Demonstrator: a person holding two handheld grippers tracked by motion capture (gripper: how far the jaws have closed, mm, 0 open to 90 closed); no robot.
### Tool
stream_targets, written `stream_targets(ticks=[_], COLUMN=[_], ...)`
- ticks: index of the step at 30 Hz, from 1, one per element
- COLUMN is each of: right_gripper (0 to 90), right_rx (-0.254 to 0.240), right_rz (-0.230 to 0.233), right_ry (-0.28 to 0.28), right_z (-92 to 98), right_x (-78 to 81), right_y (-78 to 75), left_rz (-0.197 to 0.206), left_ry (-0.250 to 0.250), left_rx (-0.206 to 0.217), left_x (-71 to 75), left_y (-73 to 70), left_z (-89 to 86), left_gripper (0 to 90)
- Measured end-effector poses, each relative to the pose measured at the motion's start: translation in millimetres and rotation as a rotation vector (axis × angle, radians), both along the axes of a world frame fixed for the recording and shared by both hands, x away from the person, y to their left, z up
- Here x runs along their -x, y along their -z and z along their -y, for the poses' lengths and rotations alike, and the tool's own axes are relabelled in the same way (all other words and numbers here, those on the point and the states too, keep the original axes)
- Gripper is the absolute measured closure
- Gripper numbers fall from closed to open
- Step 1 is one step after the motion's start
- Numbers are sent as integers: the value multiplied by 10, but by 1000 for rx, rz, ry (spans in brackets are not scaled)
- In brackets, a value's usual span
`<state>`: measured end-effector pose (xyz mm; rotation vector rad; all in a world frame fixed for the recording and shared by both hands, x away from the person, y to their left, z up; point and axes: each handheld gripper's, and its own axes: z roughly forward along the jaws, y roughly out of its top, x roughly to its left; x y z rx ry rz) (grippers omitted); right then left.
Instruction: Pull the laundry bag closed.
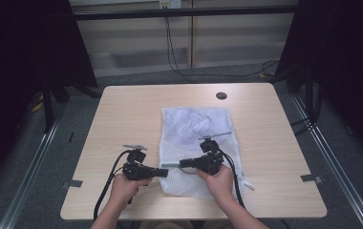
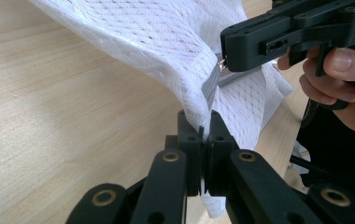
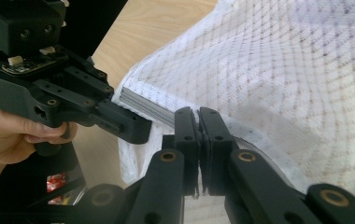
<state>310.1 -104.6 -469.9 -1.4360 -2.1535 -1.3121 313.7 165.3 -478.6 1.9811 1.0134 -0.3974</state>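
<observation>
A pale wood-grain rectangular table (image 1: 122,119) is seen on grey carpet between black curtains, its far edge marked by a small dark round hole (image 1: 221,95), and a white mesh fabric laundry bag (image 1: 189,126) is laid flat on its middle, something pale being dimly made out inside through the netting. The bag's near-left edge is lifted and gripped by both tools: the left gripper (image 2: 204,128) is clenched on a fold of mesh, and the right gripper (image 3: 198,116) is clamped shut at the grey zipper band (image 3: 145,105), though the pinched part is hidden between the jaws. Both hands are cut off at the frame bottom.
</observation>
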Motion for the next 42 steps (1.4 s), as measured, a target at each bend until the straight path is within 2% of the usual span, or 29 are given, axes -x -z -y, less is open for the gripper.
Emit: stream_targets(ticks=[6,9,17,21,26,42], right_gripper=[872,872,872,872,872,872], right_rx=[-4,-6,-2,-2,-6,-3], right_rz=[-1,0,-3,-2,-5,-1], right_ry=[-1,-2,6,5,10,12], right_z=[21,27,55,75,115,139], right_x=[12,16,20,22,24,30], right_y=[3,4,5,1,6,-5], left_rz=[-2,-15,-9,-24,-8,-16], left_ry=[0,0,1,-7,-9,-4], left_rx=[-1,4,-1,6,0,4], left_x=[2,6,-5,3,-4,-4], left_y=[3,5,4,5,4,4], left_z=[5,11,-9,2,-15,-12], left_gripper=[879,879,879,879,879,879])
